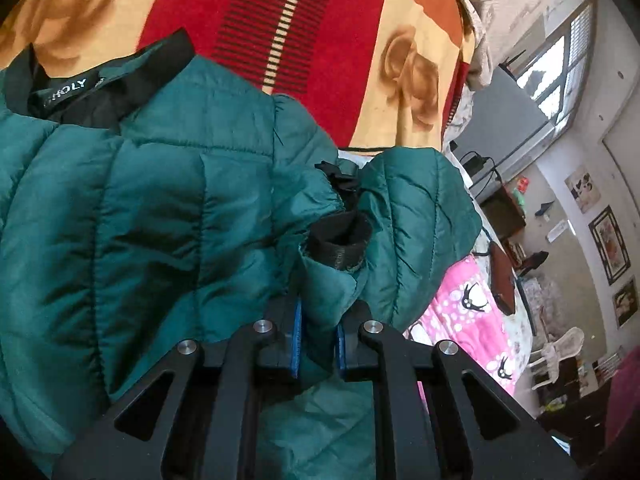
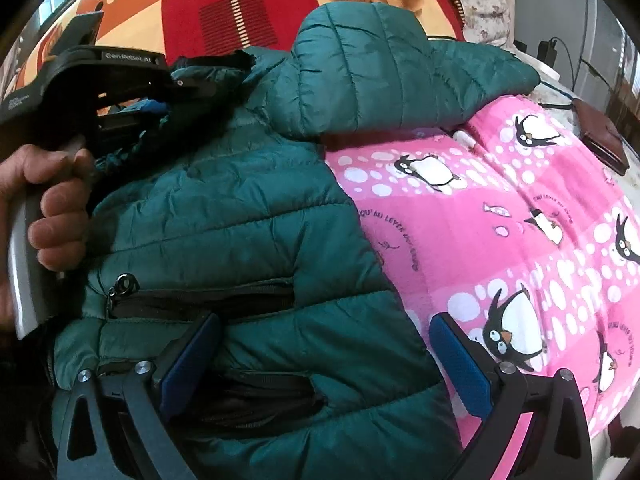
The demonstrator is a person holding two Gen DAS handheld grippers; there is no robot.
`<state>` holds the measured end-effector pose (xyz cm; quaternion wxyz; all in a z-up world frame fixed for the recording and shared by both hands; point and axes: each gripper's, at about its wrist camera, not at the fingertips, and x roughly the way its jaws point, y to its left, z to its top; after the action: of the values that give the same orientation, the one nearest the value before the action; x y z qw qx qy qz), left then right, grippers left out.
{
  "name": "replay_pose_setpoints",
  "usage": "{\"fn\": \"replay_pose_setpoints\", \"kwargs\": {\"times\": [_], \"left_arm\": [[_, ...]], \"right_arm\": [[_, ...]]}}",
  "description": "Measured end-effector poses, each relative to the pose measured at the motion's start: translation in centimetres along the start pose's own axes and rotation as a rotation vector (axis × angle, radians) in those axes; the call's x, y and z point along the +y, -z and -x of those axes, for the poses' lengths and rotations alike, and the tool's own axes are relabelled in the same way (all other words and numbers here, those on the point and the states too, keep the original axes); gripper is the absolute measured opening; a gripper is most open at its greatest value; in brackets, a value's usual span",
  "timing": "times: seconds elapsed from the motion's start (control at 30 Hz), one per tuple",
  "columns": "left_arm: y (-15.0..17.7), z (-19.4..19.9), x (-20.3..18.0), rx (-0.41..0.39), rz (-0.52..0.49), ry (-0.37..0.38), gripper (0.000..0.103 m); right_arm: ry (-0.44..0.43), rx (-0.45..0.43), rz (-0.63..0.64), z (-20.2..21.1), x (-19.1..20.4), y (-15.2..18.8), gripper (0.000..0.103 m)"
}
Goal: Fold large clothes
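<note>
The green puffy jacket [image 2: 248, 216] lies on the bed, partly on a pink penguin blanket [image 2: 500, 208]. The left gripper [image 1: 318, 344] has its jaws squeezed on a fold of the jacket near the black cuff [image 1: 340, 240]. The right gripper [image 2: 320, 360] hangs over the jacket's edge, jaws wide apart.

The left gripper [image 1: 318, 340] has its blue-padded fingers drawn close together, pinching a fold of the green jacket [image 1: 160, 208]. The person's hand [image 2: 48, 208] wraps around its grey handle, fingers curled. The right gripper [image 2: 324, 364] hangs with its blue-padded fingers spread wide, holding nothing.
</note>
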<state>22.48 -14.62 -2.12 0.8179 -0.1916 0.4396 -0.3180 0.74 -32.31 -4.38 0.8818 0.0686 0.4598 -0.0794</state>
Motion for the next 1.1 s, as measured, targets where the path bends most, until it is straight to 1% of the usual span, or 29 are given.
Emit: {"fn": "replay_pose_setpoints", "kwargs": {"times": [0.03, 0.07, 0.13, 0.23, 0.27, 0.3, 0.33, 0.37, 0.4, 0.47, 0.5, 0.53, 0.57, 0.6, 0.63, 0.67, 0.7, 0.77, 0.8, 0.83, 0.87, 0.93, 0.97, 1.03, 1.1], "left_arm": [[0.0, 0.1, -0.3, 0.009, 0.000, 0.002, 0.022], [0.1, 0.0, -0.5, 0.018, 0.000, 0.013, 0.036], [0.6, 1.0, -1.1, 0.025, -0.009, 0.046, 0.050], [1.3, 3.9, -1.7, 0.001, -0.028, 0.087, 0.050], [1.3, 5.5, -1.7, -0.025, -0.041, 0.082, 0.050], [1.4, 6.9, -1.3, -0.049, -0.053, 0.071, 0.050], [1.4, 8.8, -0.6, -0.086, -0.073, 0.044, 0.051], [1.3, 10.4, 0.1, -0.115, -0.088, 0.023, 0.051], [1.1, 12.0, 1.3, -0.147, -0.096, -0.024, 0.051], [0.4, 15.2, 4.9, -0.205, -0.086, -0.144, 0.051], [0.1, 16.1, 6.3, -0.220, -0.073, -0.184, 0.051], [-0.5, 17.4, 8.4, -0.239, -0.043, -0.243, 0.051], [-1.1, 18.4, 10.5, -0.256, -0.007, -0.292, 0.050], [-1.4, 19.0, 11.9, -0.269, 0.019, -0.318, 0.050], [-1.9, 19.5, 13.6, -0.283, 0.057, -0.347, 0.050], [-2.0, 19.9, 15.1, -0.291, 0.086, -0.367, 0.050], [-2.3, 19.9, 16.5, -0.295, 0.103, -0.377, 0.050], [-2.5, 18.8, 18.2, -0.270, 0.118, -0.376, 0.050], [-2.5, 17.6, 19.1, -0.233, 0.136, -0.381, 0.050], [-2.4, 16.9, 19.6, -0.219, 0.146, -0.391, 0.050], [-2.1, 16.2, 20.2, -0.213, 0.152, -0.404, 0.050], [-1.5, 14.9, 21.0, -0.197, 0.157, -0.419, 0.050], [-1.2, 14.6, 21.3, -0.193, 0.157, -0.413, 0.050], [-1.0, 14.3, 21.5, -0.197, 0.149, -0.401, 0.050], [-0.8, 14.1, 21.6, -0.196, 0.140, -0.402, 0.050]], "right_arm": [[0.001, 0.000, 0.001, 0.0, 0.0, 0.0, 0.102], [0.002, 0.001, 0.001, 0.0, 0.0, 0.0, 0.102], [-0.001, 0.002, 0.000, -0.1, 0.0, 0.0, 0.102], [-0.018, 0.009, -0.016, 0.1, -0.3, -0.1, 0.102], [-0.026, 0.011, -0.022, 0.5, -0.5, -0.3, 0.102], [-0.016, 0.004, -0.019, 1.0, -0.6, -0.7, 0.102], [0.008, -0.021, -0.006, 2.0, -0.4, -1.3, 0.102], [0.013, -0.063, 0.017, 3.3, 0.1, -2.3, 0.102], [-0.003, -0.106, 0.047, 4.4, 0.8, -3.6, 0.102], [-0.037, -0.161, 0.112, 5.6, 2.7, -6.0, 0.102], [-0.053, -0.178, 0.147, 5.8, 3.8, -7.0, 0.102], [-0.086, -0.185, 0.202, 5.5, 5.9, -8.5, 0.102], [-0.116, -0.182, 0.231, 5.0, 7.2, -9.5, 0.102], [-0.175, -0.188, 0.261, 4.3, 9.2, -10.9, 0.102], [-0.218, -0.189, 0.271, 3.5, 10.1, -11.7, 0.102], [-0.282, -0.174, 0.280, 2.4, 11.7, -12.7, 0.102], [-0.334, -0.156, 0.281, 1.0, 13.1, -13.7, 0.102], [-0.389, -0.130, 0.283, -1.7, 14.5, -14.9, 0.102], [-0.380, -0.124, 0.283, -3.0, 14.7, -15.4, 0.102], [-0.341, -0.096, 0.275, -5.0, 14.7, -15.9, 0.102], [-0.310, -0.060, 0.272, -6.9, 14.2, -16.2, 0.102], [-0.239, 0.042, 0.265, -10.8, 12.8, -16.4, 0.102], [-0.240, 0.076, 0.249, -12.5, 11.6, -16.4, 0.101], [-0.303, 0.081, 0.226, -13.4, 10.4, -16.7, 0.101], [-0.287, 0.074, 0.256, -13.7, 10.9, -16.6, 0.101]]}}
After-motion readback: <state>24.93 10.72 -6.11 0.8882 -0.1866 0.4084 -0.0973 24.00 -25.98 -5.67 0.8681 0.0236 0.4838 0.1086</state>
